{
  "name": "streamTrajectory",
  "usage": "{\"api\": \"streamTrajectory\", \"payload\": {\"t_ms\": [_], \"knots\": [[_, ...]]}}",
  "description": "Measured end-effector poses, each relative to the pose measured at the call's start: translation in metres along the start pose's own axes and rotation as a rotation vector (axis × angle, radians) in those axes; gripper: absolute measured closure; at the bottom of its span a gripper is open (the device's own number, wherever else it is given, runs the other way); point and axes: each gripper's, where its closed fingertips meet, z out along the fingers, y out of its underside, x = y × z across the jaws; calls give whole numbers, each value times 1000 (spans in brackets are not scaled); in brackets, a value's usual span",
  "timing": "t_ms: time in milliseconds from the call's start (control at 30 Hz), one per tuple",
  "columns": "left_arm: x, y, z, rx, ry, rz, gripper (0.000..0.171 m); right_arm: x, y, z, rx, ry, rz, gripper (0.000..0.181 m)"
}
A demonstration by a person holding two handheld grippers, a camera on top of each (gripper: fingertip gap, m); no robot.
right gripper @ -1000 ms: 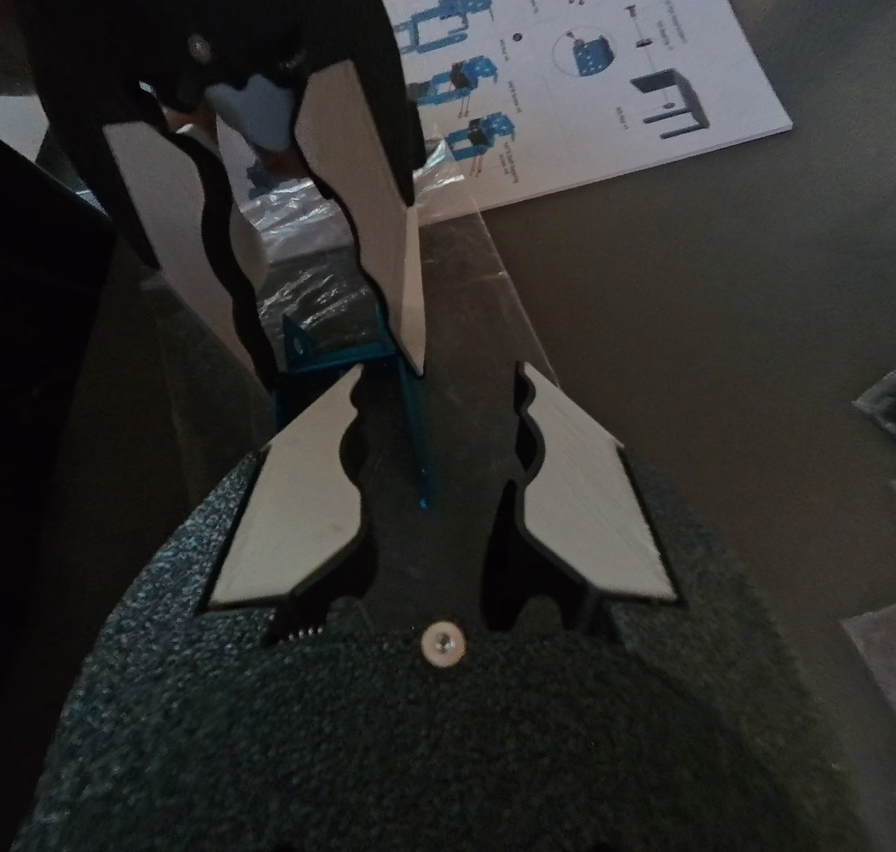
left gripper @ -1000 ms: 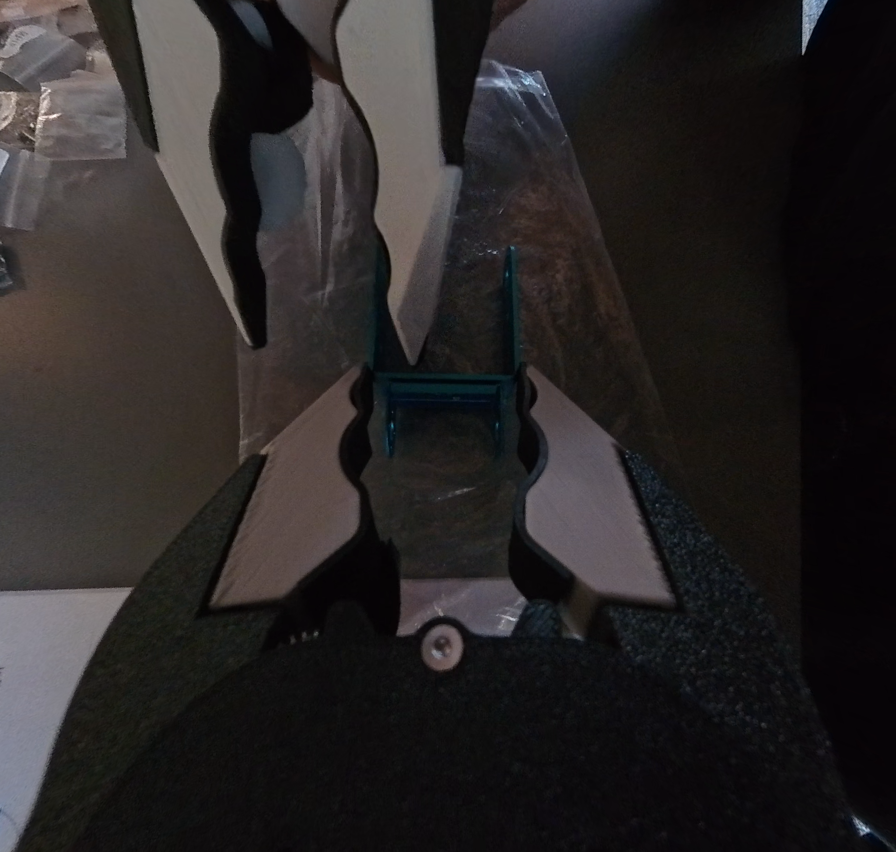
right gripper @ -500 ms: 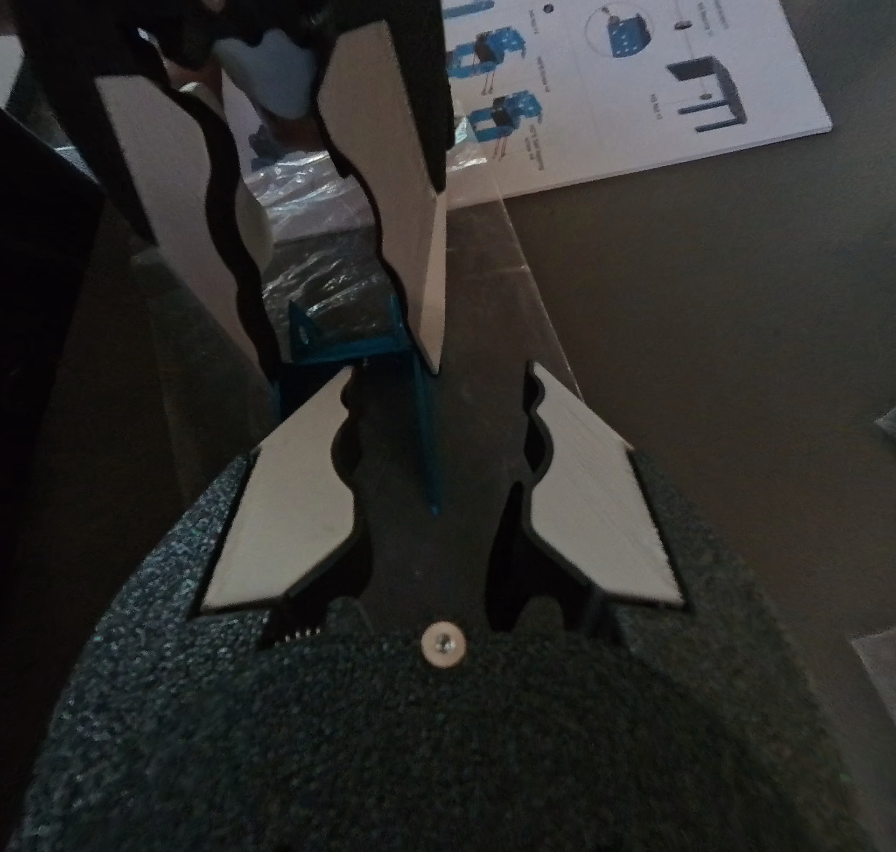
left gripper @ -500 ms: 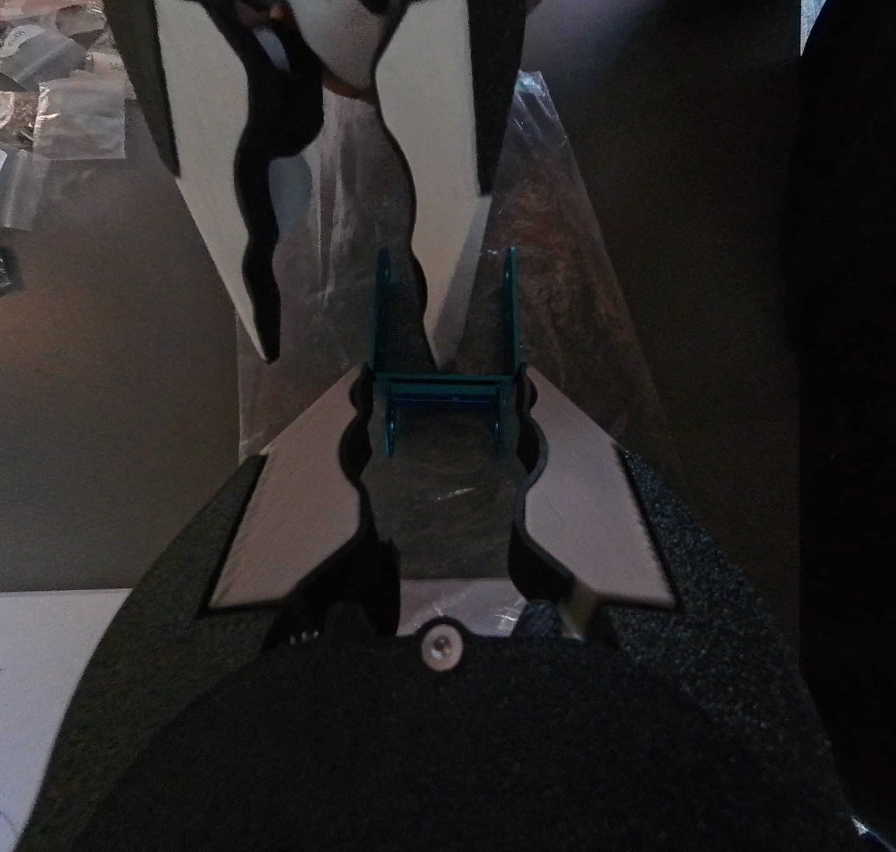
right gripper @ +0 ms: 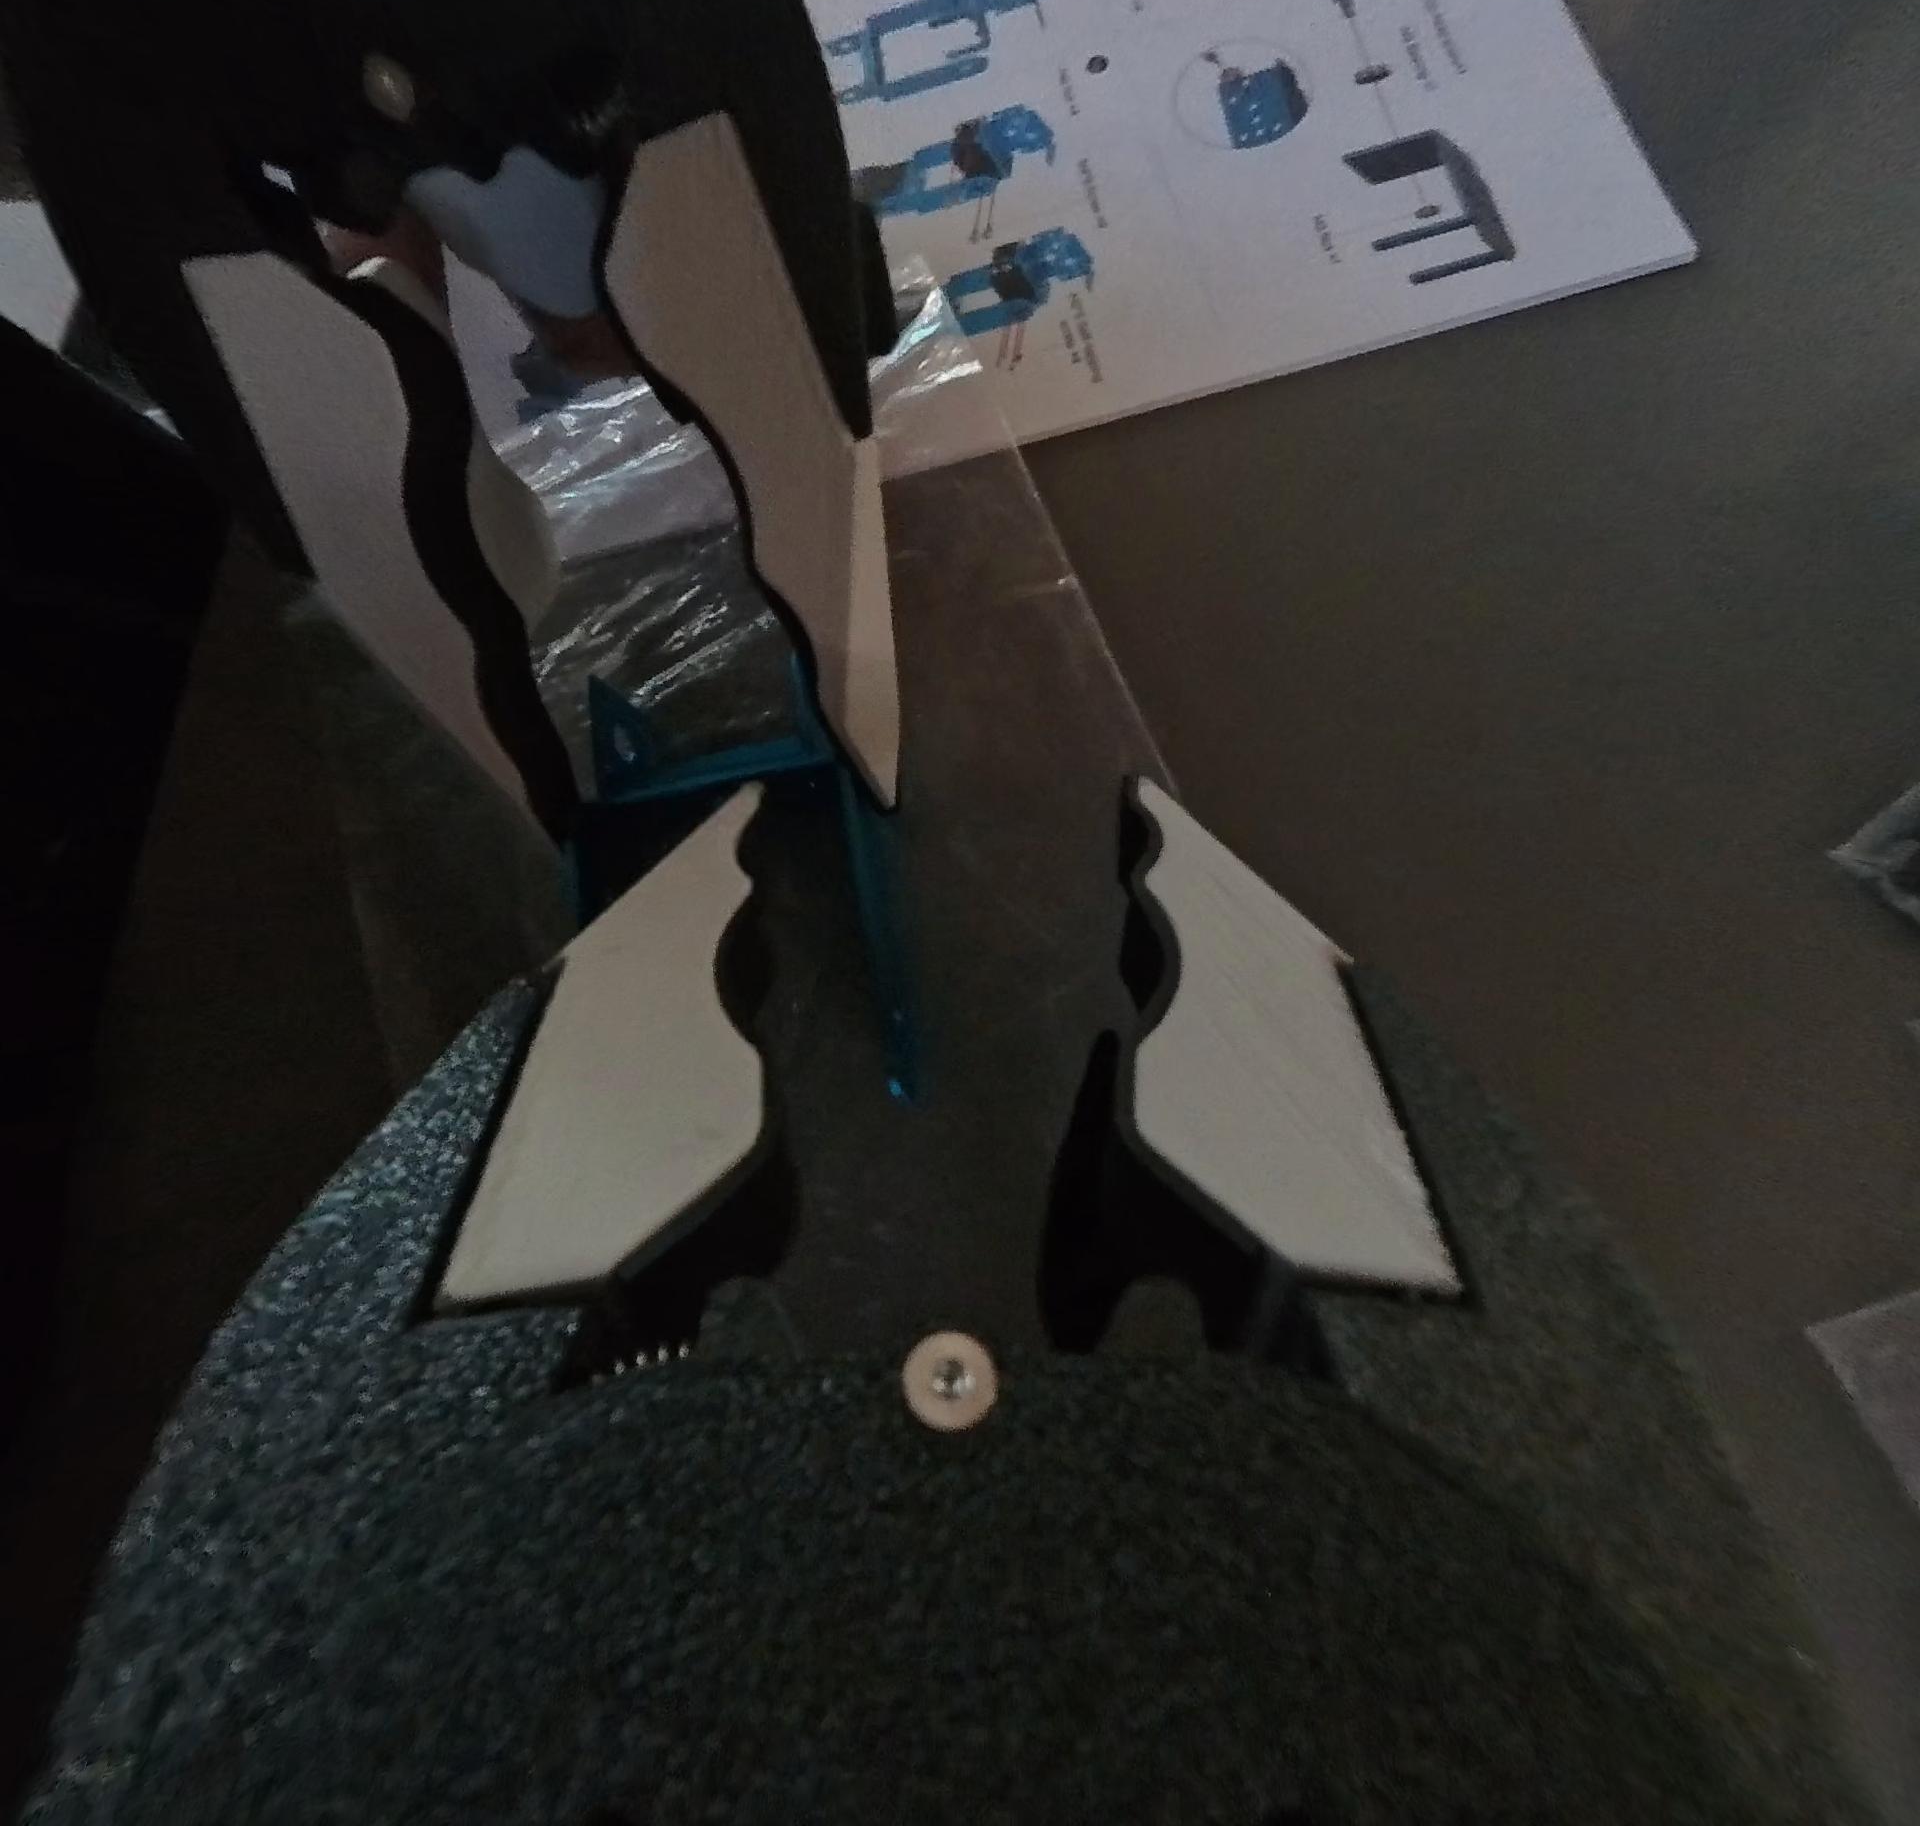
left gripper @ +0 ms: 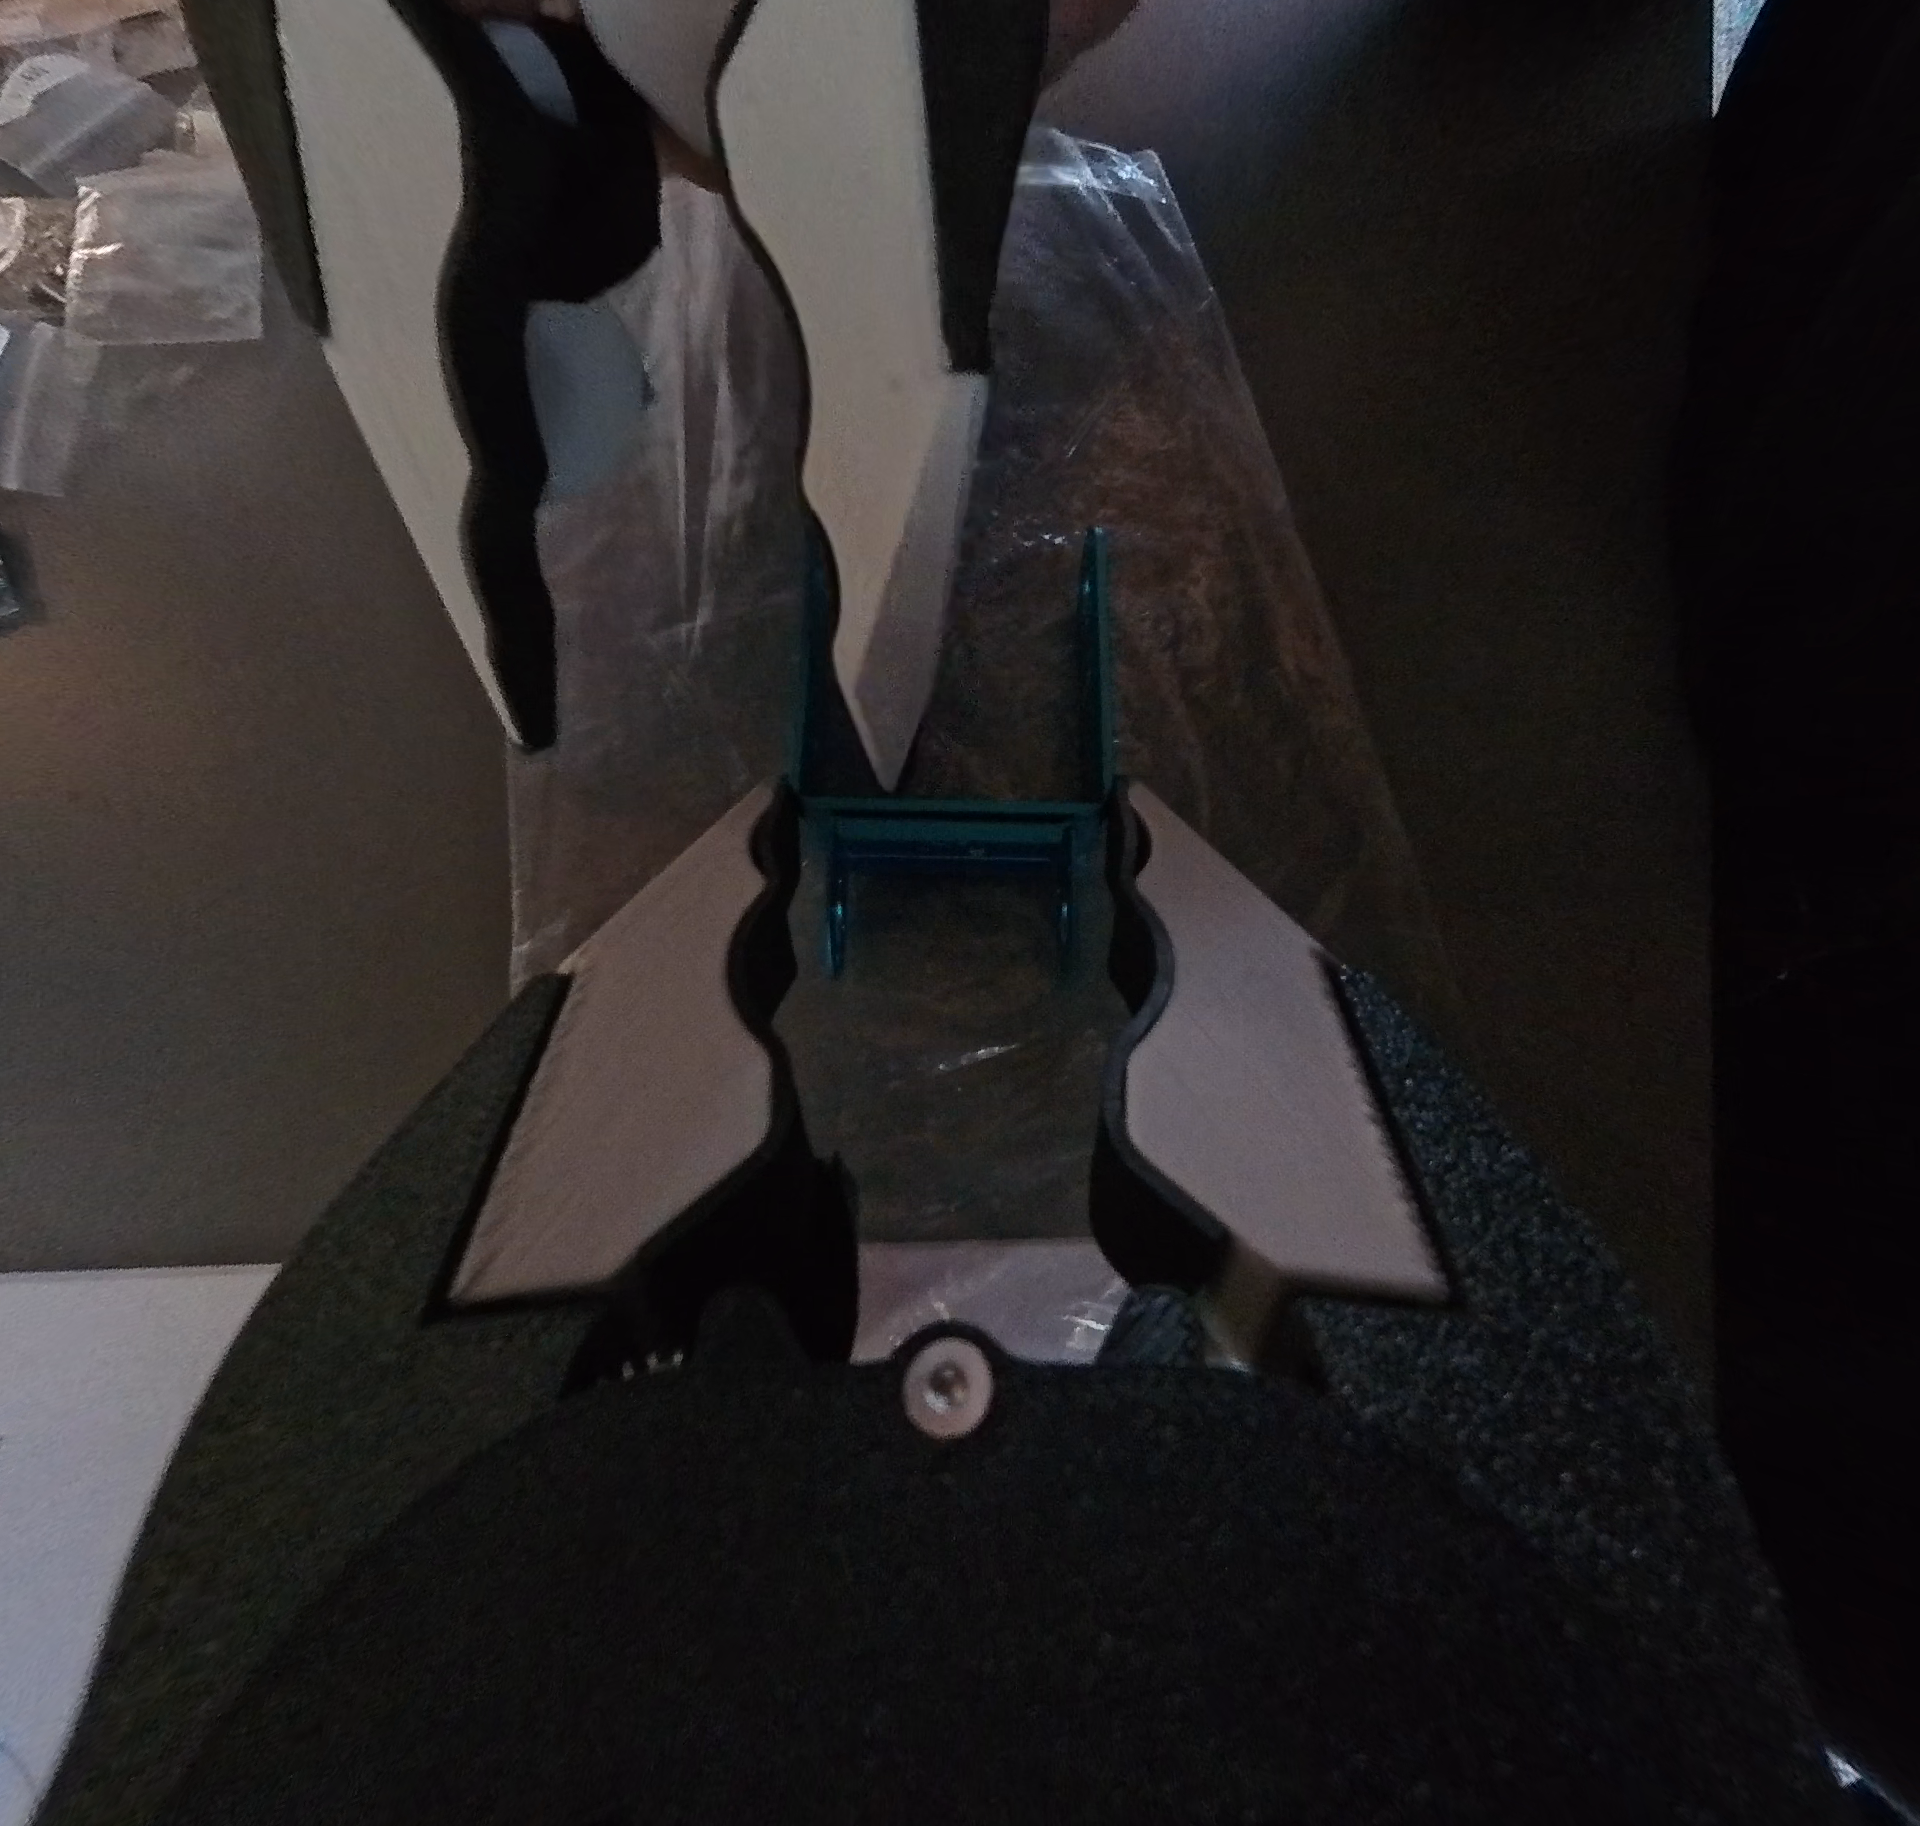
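Left wrist view, left to right: small clear bags [left gripper: 156, 249] lie at the far counter [left gripper: 208, 945] edge; the right gripper [left gripper: 707, 748], which has shifted slightly sideways over the last second, points down with its jaws parted, one fingertip reaching between the uprights of the blue metal bracket [left gripper: 945, 820]. The left gripper [left gripper: 951, 800] remains clamped on that bracket's crossbar, held level above a clear plastic bag [left gripper: 1195, 550]. Right wrist view: the left gripper [right gripper: 717, 789] descends from above-left, gripping the bracket [right gripper: 717, 763]; the right gripper [right gripper: 945, 800] stands wide open, empty, one bracket arm between its fingers; an illustrated instruction sheet [right gripper: 1299, 114] lies beyond.
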Motion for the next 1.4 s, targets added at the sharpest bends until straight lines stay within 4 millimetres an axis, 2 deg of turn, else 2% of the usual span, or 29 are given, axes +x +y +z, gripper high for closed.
{"api": "streamTrajectory", "payload": {"t_ms": [133,267,600,667,767,867,900,967,1033,1200,1233,1333,1400], "knots": [[0,0,0,0,0,0,112,-6,3,3,-36,-2,-45,109],[0,0,0,0,-3,0,112,-1,5,5,-41,11,-19,100],[0,0,0,1,-3,0,112,0,-2,-1,17,-4,20,110],[0,0,0,1,-2,0,112,-3,-2,-3,11,-19,8,108],[0,0,0,1,-2,-1,112,-6,6,3,-44,5,-46,102],[0,0,0,1,-2,0,112,-5,5,7,-50,15,-44,98],[0,0,0,0,-3,1,112,-1,3,4,-36,25,-31,99],[0,0,0,0,-2,2,112,4,-7,-6,36,30,0,115],[0,0,0,0,-2,3,112,4,-8,-11,32,10,4,109],[1,0,0,0,0,2,112,-5,6,7,-59,30,-67,103],[1,0,0,0,-1,3,112,-4,5,8,-60,31,-68,104],[0,0,0,0,-5,1,112,3,6,7,-59,29,-18,93],[0,0,0,0,-5,-1,112,0,6,7,-48,11,-2,98]]}}
